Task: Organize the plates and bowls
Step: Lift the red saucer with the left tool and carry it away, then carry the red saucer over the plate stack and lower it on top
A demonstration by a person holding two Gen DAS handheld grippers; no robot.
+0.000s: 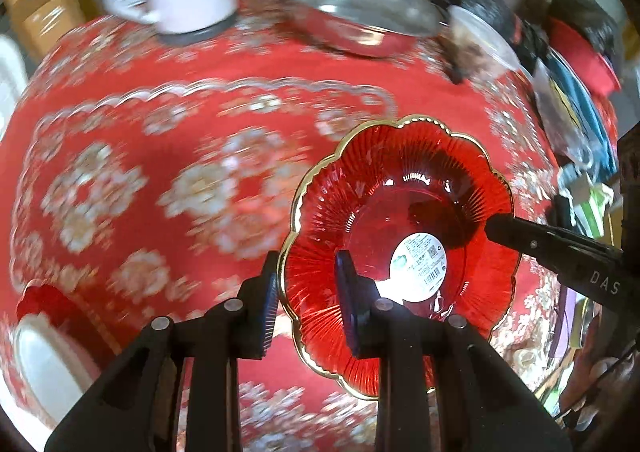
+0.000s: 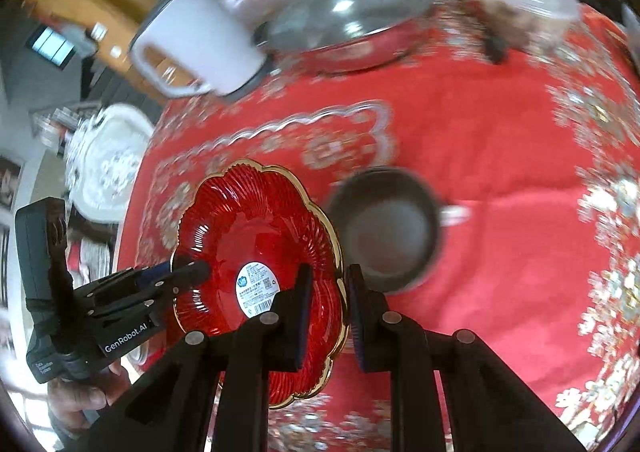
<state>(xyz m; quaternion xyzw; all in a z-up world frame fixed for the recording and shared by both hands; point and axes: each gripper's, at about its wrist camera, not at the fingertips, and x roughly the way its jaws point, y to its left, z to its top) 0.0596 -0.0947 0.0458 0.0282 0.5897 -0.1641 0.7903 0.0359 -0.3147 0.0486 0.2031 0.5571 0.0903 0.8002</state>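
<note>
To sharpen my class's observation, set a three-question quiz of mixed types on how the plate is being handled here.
1. True or false: the red plate lies untouched on the tablecloth.
2. What is stuck at the plate's centre? A) white label B) spoon C) lid
3. Fill in: the left gripper and right gripper grip ___ sides of the rim.

Key: 1 false, both grippers hold it; 2 A; 3 opposite.
</note>
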